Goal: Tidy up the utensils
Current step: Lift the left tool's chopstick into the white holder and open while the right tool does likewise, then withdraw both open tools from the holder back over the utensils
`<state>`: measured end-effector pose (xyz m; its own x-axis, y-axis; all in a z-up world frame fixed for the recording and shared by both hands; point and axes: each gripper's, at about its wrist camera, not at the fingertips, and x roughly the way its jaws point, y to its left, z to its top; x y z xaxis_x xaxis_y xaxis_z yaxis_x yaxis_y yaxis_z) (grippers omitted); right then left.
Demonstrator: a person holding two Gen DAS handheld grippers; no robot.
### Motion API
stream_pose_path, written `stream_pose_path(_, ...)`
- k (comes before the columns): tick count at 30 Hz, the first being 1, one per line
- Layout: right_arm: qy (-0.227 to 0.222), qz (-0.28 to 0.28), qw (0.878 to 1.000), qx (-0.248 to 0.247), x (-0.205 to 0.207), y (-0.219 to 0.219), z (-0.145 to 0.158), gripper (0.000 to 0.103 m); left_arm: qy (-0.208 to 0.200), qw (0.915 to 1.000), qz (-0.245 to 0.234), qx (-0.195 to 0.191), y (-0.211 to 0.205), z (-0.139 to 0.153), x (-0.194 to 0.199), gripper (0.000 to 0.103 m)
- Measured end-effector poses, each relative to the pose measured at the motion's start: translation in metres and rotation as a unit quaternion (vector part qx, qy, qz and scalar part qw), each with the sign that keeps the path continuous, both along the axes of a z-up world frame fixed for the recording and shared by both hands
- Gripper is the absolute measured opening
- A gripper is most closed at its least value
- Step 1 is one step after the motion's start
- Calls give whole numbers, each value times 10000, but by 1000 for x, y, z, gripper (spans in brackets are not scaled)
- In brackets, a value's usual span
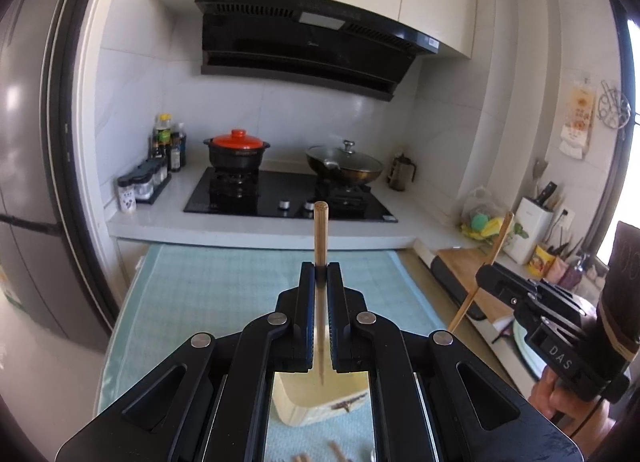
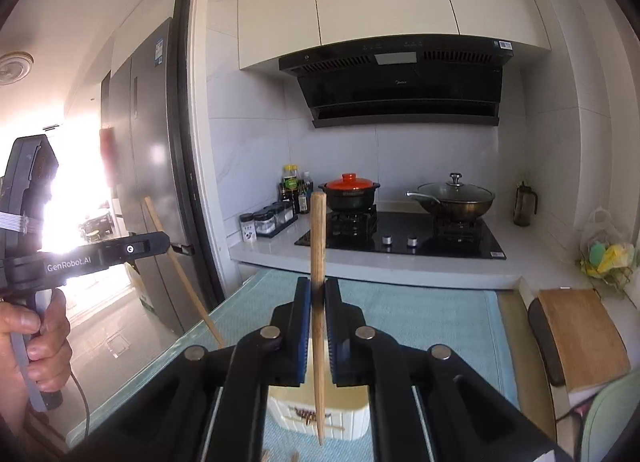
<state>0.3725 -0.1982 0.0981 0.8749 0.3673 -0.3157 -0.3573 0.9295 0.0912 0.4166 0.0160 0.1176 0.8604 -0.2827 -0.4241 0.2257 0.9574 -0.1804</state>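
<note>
In the left wrist view my left gripper (image 1: 321,268) is shut on a wooden chopstick (image 1: 320,234) that stands nearly upright between the pads, thick end up. Its thin tip hangs over a cream utensil box (image 1: 320,398) on the teal mat (image 1: 208,302). In the right wrist view my right gripper (image 2: 317,284) is shut on a second chopstick (image 2: 318,238), also upright, with its tip above the same cream box (image 2: 320,418). Each gripper shows in the other's view: the right gripper (image 1: 486,272) with its tilted chopstick (image 1: 498,242), and the left gripper (image 2: 174,248) with its chopstick (image 2: 182,282).
Behind the mat lies a black hob (image 1: 288,194) with a red-lidded clay pot (image 1: 237,152) and a lidded wok (image 1: 345,164). Spice jars (image 1: 138,186) stand at the left, a cutting board (image 2: 580,334) and knife block (image 1: 530,226) at the right. A fridge (image 1: 28,182) fills the left side. More wooden sticks (image 1: 338,452) lie on the mat below.
</note>
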Motion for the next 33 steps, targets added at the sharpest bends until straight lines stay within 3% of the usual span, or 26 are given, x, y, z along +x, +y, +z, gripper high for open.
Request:
stream_pose_path(6, 312, 43, 9995, -103, 67, 15, -38, 7, 706, 9974, -53, 117, -23, -54, 65, 4)
stream_pose_path(10, 1147, 117, 9933, -92, 110, 20, -88, 7, 1318, 9911, -61, 181, -30, -101, 99, 4)
stream_pose_path(14, 1819, 53, 9833, -25, 139, 16, -132, 7, 1660, 9855, -24, 363, -38, -135, 116, 4)
stream_pose_path(16, 2009, -3, 9796, -58, 149, 15, -145, 8, 1755, 9834, 38, 460, -41, -144, 119, 9)
stream_pose_path(17, 2050, -61, 9787, -81, 152, 14, -148, 9, 1769, 9831, 35, 475, -41, -144, 118, 20)
stream_pose_path(18, 2061, -138, 9784, -105, 153, 12, -148, 9, 1717, 9840, 43, 466, -40, -142, 114, 38)
stream_pose_path(21, 1884, -320, 9816, -42, 147, 3, -136, 14, 1227, 9912, 181, 463, -32, -121, 90, 76)
stream_pose_path(22, 1784, -393, 9832, -9, 140, -2, -128, 31, 1049, 9931, 240, 474, -28, -112, 79, 80)
stream_pose_path(23, 1649, -481, 9851, 29, 133, -7, -120, 59, 885, 9946, 278, 467, -25, -103, 69, 86)
stream_pose_path(24, 1467, -566, 9875, 63, 124, -11, -111, 68, 720, 9960, 304, 441, -20, -95, 56, 91)
stream_pose_path(26, 1197, -613, 9909, 13, 103, -18, -93, 71, 407, 9978, 329, 414, -12, -79, 27, 98)
stream_pose_path(30, 967, -679, 9929, -153, 57, -32, -65, 71, -264, 9979, 381, 463, 2, -59, -37, 100)
stream_pose_path(33, 792, -722, 9938, -304, 12, -42, -51, 71, -408, 9964, 312, 681, 8, -59, -81, 100)
